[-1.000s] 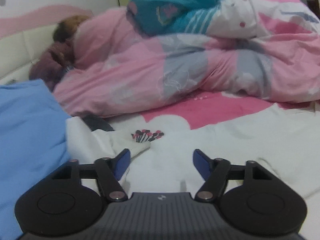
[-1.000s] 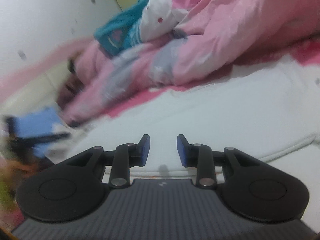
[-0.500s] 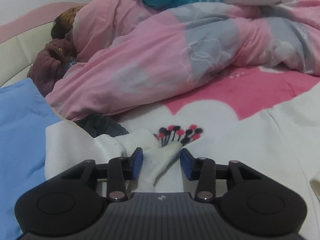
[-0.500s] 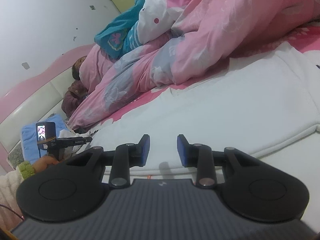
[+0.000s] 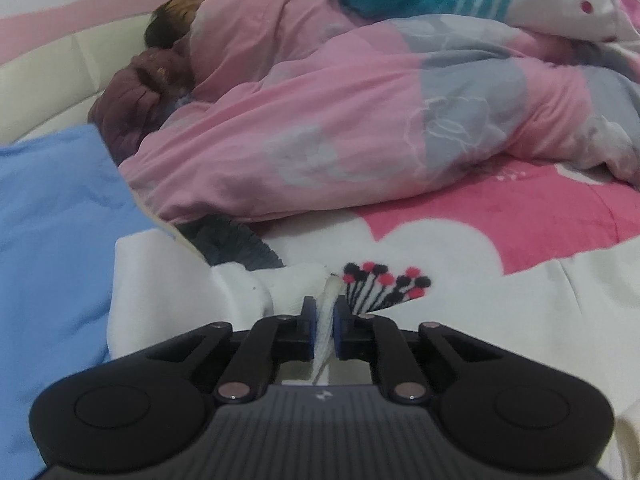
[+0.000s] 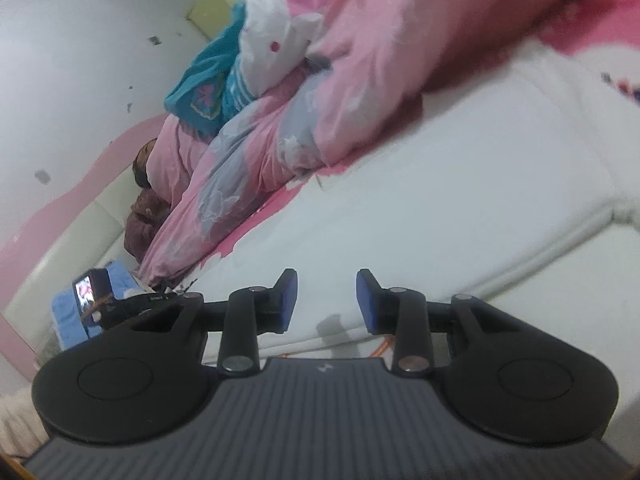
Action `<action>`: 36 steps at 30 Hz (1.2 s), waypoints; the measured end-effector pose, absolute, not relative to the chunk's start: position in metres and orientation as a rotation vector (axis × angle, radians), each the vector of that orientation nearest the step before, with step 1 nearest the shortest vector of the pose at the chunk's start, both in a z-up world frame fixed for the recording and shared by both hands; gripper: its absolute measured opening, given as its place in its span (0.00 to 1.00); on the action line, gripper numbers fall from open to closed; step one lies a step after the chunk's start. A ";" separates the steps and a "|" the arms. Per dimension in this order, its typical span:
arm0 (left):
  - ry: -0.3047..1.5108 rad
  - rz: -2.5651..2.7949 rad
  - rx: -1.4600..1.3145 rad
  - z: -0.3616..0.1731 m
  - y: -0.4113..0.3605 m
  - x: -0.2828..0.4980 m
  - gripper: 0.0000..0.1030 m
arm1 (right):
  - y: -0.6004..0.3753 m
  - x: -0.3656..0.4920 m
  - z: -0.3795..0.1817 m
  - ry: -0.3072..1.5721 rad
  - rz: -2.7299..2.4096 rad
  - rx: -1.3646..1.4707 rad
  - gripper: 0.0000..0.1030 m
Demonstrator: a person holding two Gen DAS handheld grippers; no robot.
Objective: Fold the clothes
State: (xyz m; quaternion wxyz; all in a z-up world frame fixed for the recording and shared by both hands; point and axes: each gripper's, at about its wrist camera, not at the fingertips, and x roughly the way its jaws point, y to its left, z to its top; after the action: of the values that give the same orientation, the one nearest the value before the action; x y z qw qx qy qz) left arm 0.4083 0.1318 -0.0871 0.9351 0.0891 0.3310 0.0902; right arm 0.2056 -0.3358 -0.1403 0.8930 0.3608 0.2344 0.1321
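Bed (image 5: 460,248): white-and-pink sheet, filling both views. Pink duvet (image 5: 320,128) was heaped from 10 to 2 o'clock in the left view; blue cloth (image 5: 48,240) lay at 9 o'clock.

White garment (image 5: 168,280): our task item. It lay spread on the bed at 6 to 8 o'clock in the left view, its edge bunched toward centre, just beside a pom-pom print (image 5: 384,284) at 5 o'clock. In the right view the broad white cloth (image 6: 400,220) ran from 4 to 8 o'clock; we could not tell whether it was the same piece.

Left gripper (image 5: 325,322): one second ago we recorded its jaws spread wide over the cloth; half a second ago half closed about a ridge of fabric; now pinched tight on a thin fold of the white garment. We judged a hold secured, so a lift or carry-over for a fold could follow. It sat low, pointing toward 12 o'clock, level with the bed.

Right gripper (image 6: 326,300): jaws apart, holding nothing, as in both earlier views. It was rolled so the bed sloped up toward 2 o'clock, hovering above the white edge.
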 end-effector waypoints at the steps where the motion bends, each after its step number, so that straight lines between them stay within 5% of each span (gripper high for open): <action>1: 0.671 0.186 0.180 -0.085 0.131 0.407 0.08 | -0.338 0.206 -0.143 0.490 0.274 0.770 0.31; 11: 0.495 0.074 0.147 -0.019 0.108 0.361 0.07 | -0.347 0.208 -0.151 0.503 0.280 0.858 0.31; 21: 0.340 -0.352 0.162 0.050 -0.014 0.298 0.07 | -0.349 0.208 -0.153 0.485 0.282 0.884 0.31; 32: 0.527 -0.640 0.082 -0.026 -0.149 0.279 0.10 | -0.366 0.204 -0.160 0.448 0.283 1.020 0.31; 36: 0.680 -0.699 0.075 -0.065 -0.153 0.276 0.31 | -0.371 0.203 -0.164 0.448 0.292 1.063 0.31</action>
State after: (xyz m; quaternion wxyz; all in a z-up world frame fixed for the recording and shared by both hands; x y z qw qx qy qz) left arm 0.2756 -0.1532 -0.0653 0.8829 0.0361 0.3265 -0.3357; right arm 0.2034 -0.3707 -0.1637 0.8282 0.5007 0.2112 0.1374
